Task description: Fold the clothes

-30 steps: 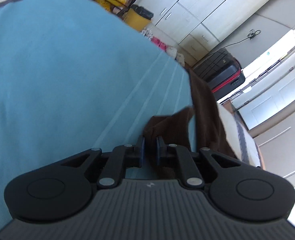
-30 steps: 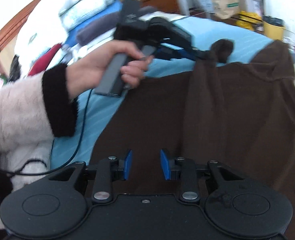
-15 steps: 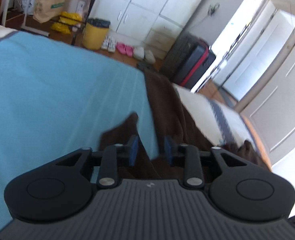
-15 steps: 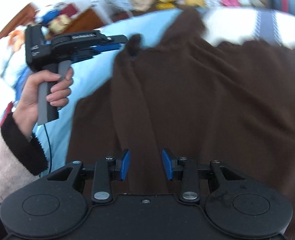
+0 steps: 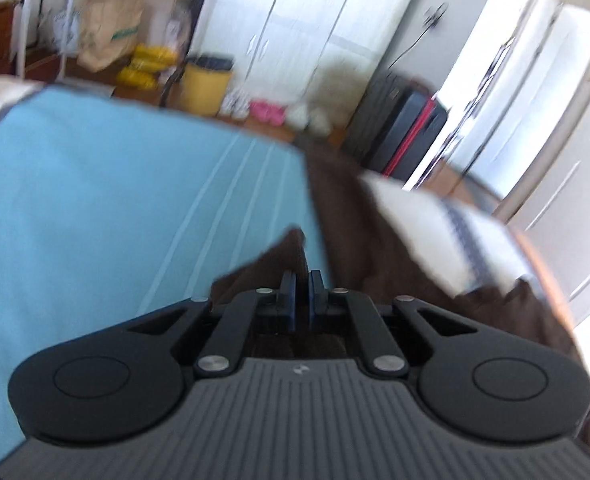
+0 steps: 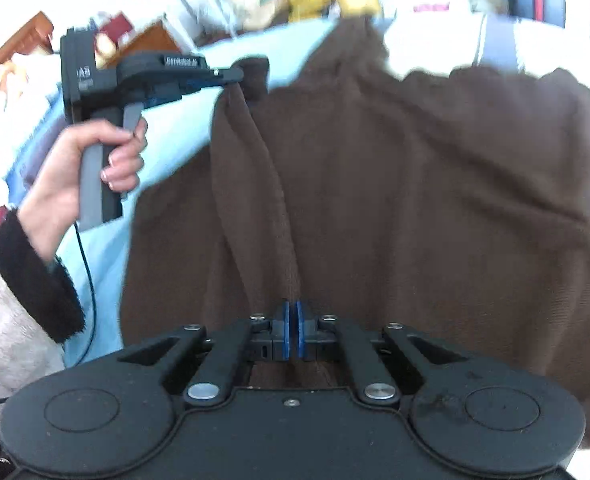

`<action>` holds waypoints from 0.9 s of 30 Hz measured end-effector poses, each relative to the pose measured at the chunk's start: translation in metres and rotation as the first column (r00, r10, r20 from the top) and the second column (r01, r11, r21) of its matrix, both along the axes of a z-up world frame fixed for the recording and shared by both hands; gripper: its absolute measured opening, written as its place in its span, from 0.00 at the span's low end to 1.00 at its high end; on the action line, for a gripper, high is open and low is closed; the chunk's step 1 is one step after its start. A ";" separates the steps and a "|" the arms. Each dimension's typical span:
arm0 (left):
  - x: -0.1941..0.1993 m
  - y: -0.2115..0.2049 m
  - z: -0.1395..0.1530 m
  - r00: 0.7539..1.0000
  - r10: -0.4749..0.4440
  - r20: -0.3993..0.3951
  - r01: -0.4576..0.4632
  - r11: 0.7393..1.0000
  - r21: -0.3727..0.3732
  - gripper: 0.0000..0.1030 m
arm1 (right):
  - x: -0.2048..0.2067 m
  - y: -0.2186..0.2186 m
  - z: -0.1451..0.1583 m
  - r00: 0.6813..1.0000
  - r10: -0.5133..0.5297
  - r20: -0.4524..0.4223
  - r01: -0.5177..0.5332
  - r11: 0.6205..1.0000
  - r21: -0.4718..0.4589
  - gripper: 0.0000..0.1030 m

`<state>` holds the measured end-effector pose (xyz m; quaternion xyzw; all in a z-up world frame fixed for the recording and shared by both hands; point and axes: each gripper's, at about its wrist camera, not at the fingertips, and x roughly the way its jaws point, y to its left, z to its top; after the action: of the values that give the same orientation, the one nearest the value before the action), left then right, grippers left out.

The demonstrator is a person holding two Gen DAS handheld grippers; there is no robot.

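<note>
Pinching one brown garment at two points, you hold its near-left edge as a taut ridge over the blue bedspread. The right gripper has just closed, its blue pads together on the fold of brown cloth that rises out of them. The left gripper, held in your left hand, has also just closed and is clamped on the garment's far corner, where a small dark flap pokes up beyond the fingers; in its own camera the left gripper's pads stand nearly together with brown cloth wedged between them, though that picture is blurred.

What the coming move turns on, as I read it: the gripped edge runs lengthwise away from the right gripper, up and to the left, to the left gripper, and the whole body of the garment lies to the right of that line, spread flat across the bed and over a white striped cover at the far side. Carrying that edge rightward, both hands together, would lay it over the rest. The right hand is nearer the bulk of the cloth; the left holds the far end.

Count: one garment, two grippers, one hand in view.
</note>
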<state>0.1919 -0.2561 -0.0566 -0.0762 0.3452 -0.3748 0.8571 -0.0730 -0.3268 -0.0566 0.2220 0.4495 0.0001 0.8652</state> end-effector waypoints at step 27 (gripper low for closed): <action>-0.134 0.053 -0.030 0.856 -0.430 -0.286 0.401 0.903 -0.157 0.46 | -0.059 -0.095 -0.014 0.900 -0.434 -0.042 0.391 0.759 0.521 0.48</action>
<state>0.0579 -0.2029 -0.0870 -0.0976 0.4678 -0.5493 0.6855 -0.1318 -0.4218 -0.0707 0.5393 0.3373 -0.0607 0.7692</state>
